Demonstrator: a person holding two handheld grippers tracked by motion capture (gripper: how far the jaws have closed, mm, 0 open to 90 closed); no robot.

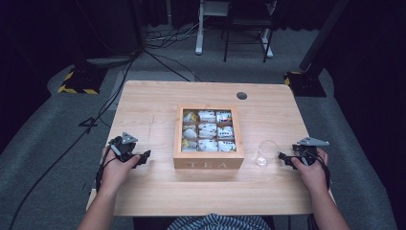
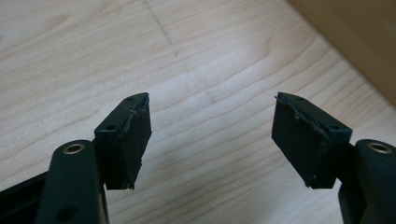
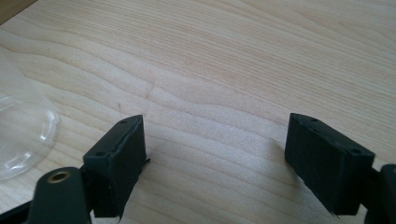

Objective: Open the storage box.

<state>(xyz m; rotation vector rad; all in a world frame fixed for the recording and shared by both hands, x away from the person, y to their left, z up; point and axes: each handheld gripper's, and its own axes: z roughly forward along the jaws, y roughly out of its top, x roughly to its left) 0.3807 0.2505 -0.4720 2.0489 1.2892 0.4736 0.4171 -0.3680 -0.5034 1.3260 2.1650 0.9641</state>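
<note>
Right tool rests open just beside the glass.

Light wooden table with a dark round hole near its far edge. Grey carpet all round. Yellow-and-black striped base far left; white desk legs behind; cables trailing.

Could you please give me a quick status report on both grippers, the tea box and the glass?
Left gripper open, empty. Right gripper open, empty, beside glass. Tea box mid-table, uncovered, sachets inside. Nothing in the way.
</note>
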